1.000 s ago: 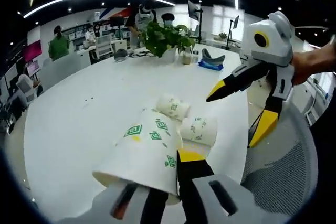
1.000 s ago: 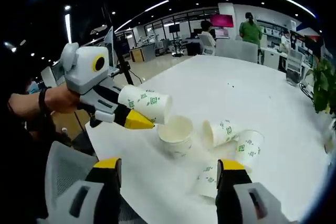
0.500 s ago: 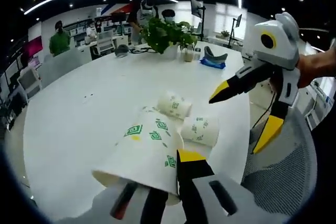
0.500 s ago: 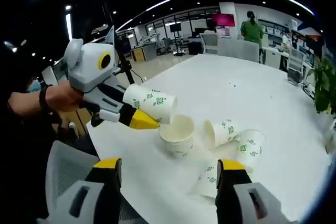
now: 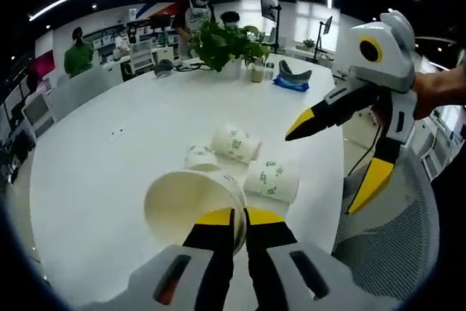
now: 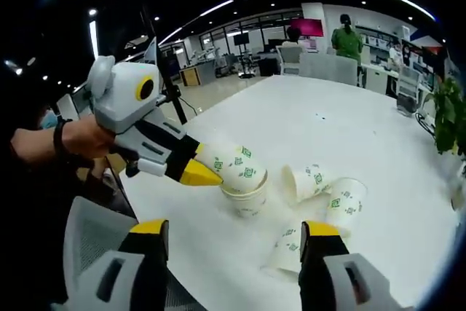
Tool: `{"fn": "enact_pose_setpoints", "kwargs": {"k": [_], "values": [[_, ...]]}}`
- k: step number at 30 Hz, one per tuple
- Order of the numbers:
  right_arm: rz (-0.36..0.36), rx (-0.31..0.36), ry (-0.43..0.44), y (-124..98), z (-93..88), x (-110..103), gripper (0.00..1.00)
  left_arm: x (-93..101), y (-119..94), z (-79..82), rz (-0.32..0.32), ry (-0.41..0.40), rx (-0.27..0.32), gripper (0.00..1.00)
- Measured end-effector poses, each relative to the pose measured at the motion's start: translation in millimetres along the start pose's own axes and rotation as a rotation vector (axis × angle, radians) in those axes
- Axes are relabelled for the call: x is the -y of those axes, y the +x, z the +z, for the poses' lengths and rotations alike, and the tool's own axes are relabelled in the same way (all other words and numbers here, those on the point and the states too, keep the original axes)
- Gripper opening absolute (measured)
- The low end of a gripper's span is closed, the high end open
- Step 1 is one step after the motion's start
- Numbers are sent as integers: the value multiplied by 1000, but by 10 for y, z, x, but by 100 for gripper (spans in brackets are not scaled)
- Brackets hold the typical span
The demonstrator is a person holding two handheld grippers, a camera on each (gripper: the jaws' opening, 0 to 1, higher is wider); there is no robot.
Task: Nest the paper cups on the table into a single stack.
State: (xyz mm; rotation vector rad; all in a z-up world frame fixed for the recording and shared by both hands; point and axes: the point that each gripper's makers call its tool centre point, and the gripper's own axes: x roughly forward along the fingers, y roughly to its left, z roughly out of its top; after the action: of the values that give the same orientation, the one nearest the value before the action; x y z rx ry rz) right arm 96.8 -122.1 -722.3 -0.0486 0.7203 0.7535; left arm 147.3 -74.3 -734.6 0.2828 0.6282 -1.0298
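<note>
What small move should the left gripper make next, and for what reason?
Probably push down, then open. The left gripper holds a paper cup tipped into the upright cup, not yet seated; three loose cups lie nearby, and the right gripper waits open.

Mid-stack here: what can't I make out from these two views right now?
- Left gripper view: the held cup hides the upright cup beneath it.
- Right gripper view: how deep the held cup sits in the upright cup; its lower end is hidden.
- Right gripper view: the lying cup near the right gripper is blurred.
</note>
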Motion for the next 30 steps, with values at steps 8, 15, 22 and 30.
{"fn": "enact_pose_setpoints", "kwargs": {"k": [8,15,22,30], "values": [[3,5,2,31,26,37,73,-16,-16,30,9,4,6,3],[10,6,3,54,38,6,73,-5,-12,129,10,12,23,0],[11,3,2,57,32,-6,73,-4,-6,216,16,26,35,0],[7,3,10,57,6,24,73,10,60,197,12,35,24,0]]}}
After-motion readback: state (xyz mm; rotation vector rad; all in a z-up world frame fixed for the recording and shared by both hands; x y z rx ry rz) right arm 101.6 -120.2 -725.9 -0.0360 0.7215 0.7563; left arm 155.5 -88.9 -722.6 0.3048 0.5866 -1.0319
